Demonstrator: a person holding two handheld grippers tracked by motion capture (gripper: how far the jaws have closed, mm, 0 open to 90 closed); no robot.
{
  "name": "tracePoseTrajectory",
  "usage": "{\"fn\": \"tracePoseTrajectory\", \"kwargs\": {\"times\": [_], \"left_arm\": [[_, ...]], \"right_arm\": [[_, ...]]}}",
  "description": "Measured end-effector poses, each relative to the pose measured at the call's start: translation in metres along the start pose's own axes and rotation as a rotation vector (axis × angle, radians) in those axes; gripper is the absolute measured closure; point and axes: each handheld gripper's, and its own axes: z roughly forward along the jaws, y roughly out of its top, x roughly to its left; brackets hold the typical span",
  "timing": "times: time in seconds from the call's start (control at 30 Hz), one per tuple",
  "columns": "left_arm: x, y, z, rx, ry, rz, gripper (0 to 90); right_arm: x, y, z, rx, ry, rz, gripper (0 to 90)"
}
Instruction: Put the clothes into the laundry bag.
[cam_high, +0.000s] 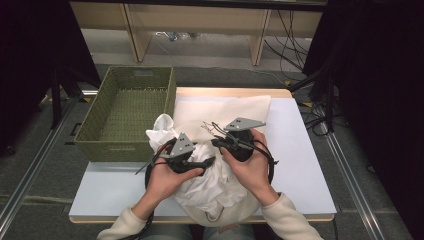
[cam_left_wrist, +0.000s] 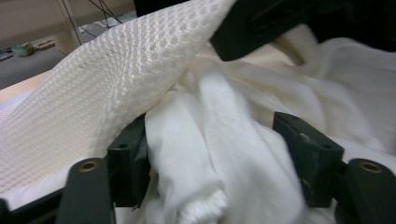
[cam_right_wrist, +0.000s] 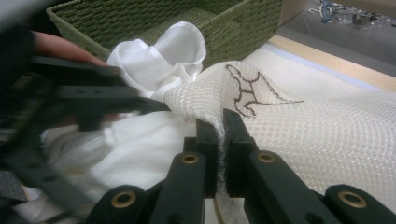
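A cream mesh bag (cam_high: 225, 107) lies on the table with a bunched white cloth (cam_high: 210, 185) at its mouth. My right gripper (cam_high: 219, 142) is shut on the bag's raised edge (cam_right_wrist: 201, 93); in the right gripper view the right gripper (cam_right_wrist: 220, 135) pinches the mesh between its pads. My left gripper (cam_high: 207, 161) points right into the cloth. In the left gripper view the left gripper (cam_left_wrist: 215, 154) stands open, a fold of the white cloth (cam_left_wrist: 243, 140) lying loose between its jaws under the lifted mesh (cam_left_wrist: 116, 84). A dark stitched mark (cam_right_wrist: 252, 91) shows on the bag.
A green woven basket (cam_high: 100, 135) stands at the table's left, with a part of the white cloth (cam_high: 162, 127) resting against its near right corner. The white table top (cam_high: 300, 165) lies bare to the right of the bag. Cables and wooden shelf legs (cam_high: 135, 35) are on the floor beyond.
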Motion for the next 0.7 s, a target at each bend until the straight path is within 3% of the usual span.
{"fn": "tracePoseTrajectory", "kwargs": {"times": [0.07,0.1,0.17,0.23,0.33,0.4,0.47,0.5,0.57,0.63,0.67,0.7], "left_arm": [[-0.001,0.0,-0.007,0.002,-0.002,0.004,29.2],[-0.002,-0.001,-0.013,0.003,-0.004,0.001,26.8],[-0.005,-0.003,-0.027,0.006,-0.04,-0.023,25.1],[-0.003,-0.007,-0.032,0.043,-0.024,0.019,22.5],[-0.002,-0.014,-0.03,0.075,-0.019,0.023,20.5],[-0.002,-0.024,-0.022,0.126,-0.022,0.035,19.9],[-0.003,-0.028,-0.018,0.147,-0.033,0.033,20.3],[-0.004,-0.034,-0.008,0.183,-0.032,0.038,21.3],[-0.005,-0.036,-0.003,0.2,-0.028,0.05,23.7],[-0.007,-0.04,0.006,0.216,-0.032,0.059,32.2],[-0.008,-0.041,0.009,0.216,-0.035,0.051,36.5],[-0.005,-0.04,0.012,0.227,-0.029,0.057,45.9]], "right_arm": [[-0.001,0.0,0.0,-0.002,-0.006,-0.013,87.6],[0.0,0.0,0.0,-0.002,-0.005,0.003,87.6],[-0.001,0.0,0.0,0.002,0.001,-0.004,87.6],[-0.001,0.001,0.001,0.001,0.0,-0.014,87.6],[-0.001,0.0,0.001,0.001,-0.001,-0.016,87.5],[0.001,0.0,0.001,0.013,0.003,0.016,87.5],[0.001,0.0,0.001,0.013,-0.002,0.007,87.5],[0.001,0.0,0.001,0.015,-0.004,0.014,87.5],[0.0,0.0,0.002,0.015,0.0,0.0,87.5],[0.0,-0.001,0.002,0.017,-0.004,0.002,87.5],[-0.001,0.0,0.003,0.013,0.0,-0.021,87.5],[-0.001,0.0,0.002,0.017,-0.009,-0.017,87.5]]}}
